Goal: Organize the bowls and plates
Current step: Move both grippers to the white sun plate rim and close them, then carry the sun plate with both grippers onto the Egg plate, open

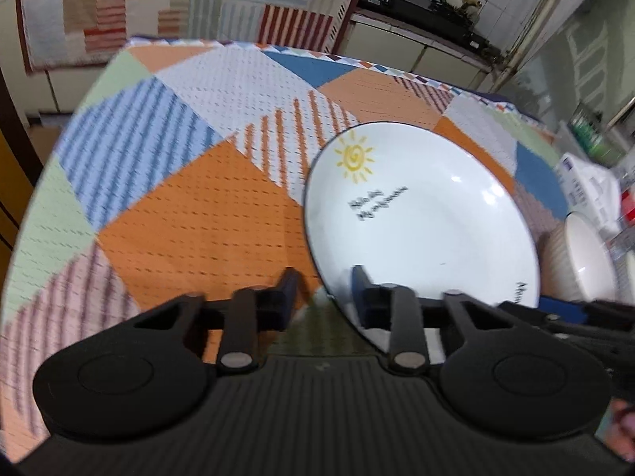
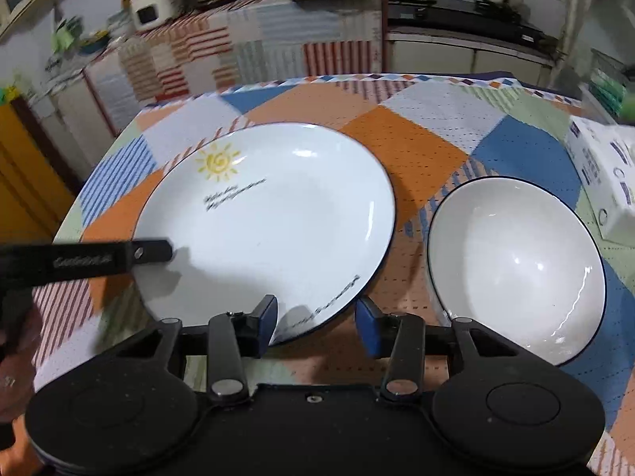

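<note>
- My left gripper (image 1: 323,297) has its fingers apart astride the near rim of the sun-print plate (image 1: 420,218), one pad above the glaze and one outside the edge; I see no clamp on it.
- My right gripper (image 2: 315,327) is spread too, its blue pads (image 2: 266,323) on either side of the plate's near edge with nothing pinched.
- The plate sits on the patchwork tablecloth (image 2: 401,142) left of centre. The white bowl (image 2: 516,265) with the dark rim line stands just beside it on the right, a gap between them.
- I judge both to be glazed ceramic: stiff, fairly heavy, slick and quick to chip. The plate's rim is the only place to grip, pinched deep so it cannot pivot. The bowl I would take by its wall.
- Count: one plate and one bowl from the right wrist. From the left wrist, a ribbed bowl (image 1: 575,261) at the far right; I cannot tell whether it is the same bowl.
- One tissue box (image 2: 607,174) lies near the right edge.
</note>
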